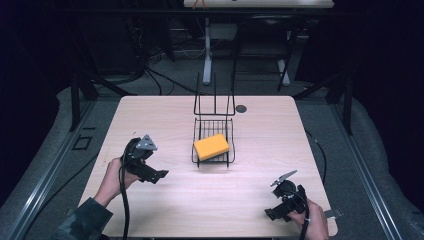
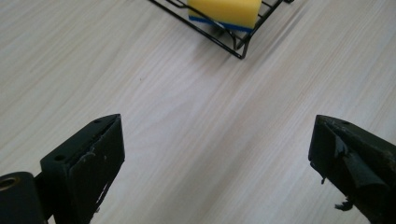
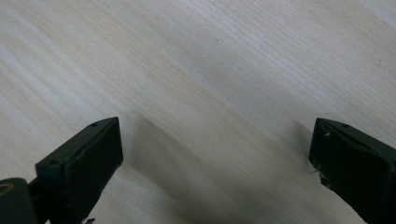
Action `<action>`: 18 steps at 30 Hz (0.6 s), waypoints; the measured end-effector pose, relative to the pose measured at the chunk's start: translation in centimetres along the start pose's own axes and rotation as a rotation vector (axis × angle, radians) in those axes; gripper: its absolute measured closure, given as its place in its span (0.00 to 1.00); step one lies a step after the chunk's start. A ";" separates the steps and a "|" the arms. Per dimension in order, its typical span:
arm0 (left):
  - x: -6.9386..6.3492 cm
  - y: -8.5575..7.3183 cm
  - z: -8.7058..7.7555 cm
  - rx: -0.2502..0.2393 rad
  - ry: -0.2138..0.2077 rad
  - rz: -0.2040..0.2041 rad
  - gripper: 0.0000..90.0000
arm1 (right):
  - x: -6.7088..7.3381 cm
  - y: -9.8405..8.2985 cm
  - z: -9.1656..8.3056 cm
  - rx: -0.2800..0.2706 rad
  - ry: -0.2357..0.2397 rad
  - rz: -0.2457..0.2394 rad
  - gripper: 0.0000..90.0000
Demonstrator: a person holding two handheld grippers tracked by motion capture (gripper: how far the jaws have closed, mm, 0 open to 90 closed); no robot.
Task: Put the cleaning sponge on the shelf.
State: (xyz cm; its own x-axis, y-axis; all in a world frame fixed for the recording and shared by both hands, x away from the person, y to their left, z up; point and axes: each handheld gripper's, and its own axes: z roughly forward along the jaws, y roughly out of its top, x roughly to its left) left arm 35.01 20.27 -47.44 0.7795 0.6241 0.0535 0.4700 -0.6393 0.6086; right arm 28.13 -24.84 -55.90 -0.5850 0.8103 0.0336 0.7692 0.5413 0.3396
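My high view looks forward and down over the whole table. My left tool's camera sits close above the wood, facing the wire rack and yellow sponge, which the high view shares. My right tool's camera looks closely down at bare tabletop.

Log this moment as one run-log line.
left gripper: open, empty | right gripper: open, empty | sponge: in wire rack, untouched | table: both grippers over it
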 end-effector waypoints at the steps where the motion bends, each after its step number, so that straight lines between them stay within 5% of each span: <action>1: 0.0 -0.2 -0.1 0.001 0.000 -0.006 0.04 | 0.0 0.0 0.0 0.000 0.000 -0.003 0.02; 10: -0.1 -3.4 0.3 0.055 -0.005 -0.067 0.03 | 0.1 0.0 0.0 0.005 -0.007 -0.005 0.03; 18: -0.6 -5.3 1.0 0.105 -0.053 -0.103 0.03 | 0.1 0.0 0.0 0.008 -0.011 -0.009 0.03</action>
State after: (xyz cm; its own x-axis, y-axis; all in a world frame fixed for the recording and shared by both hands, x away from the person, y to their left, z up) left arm 32.46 22.80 -51.51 0.7444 0.6659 -0.0486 0.5872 -0.6183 0.5225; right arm 28.06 -24.79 -55.93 -0.5893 0.8077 0.0202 0.7659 0.5504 0.3323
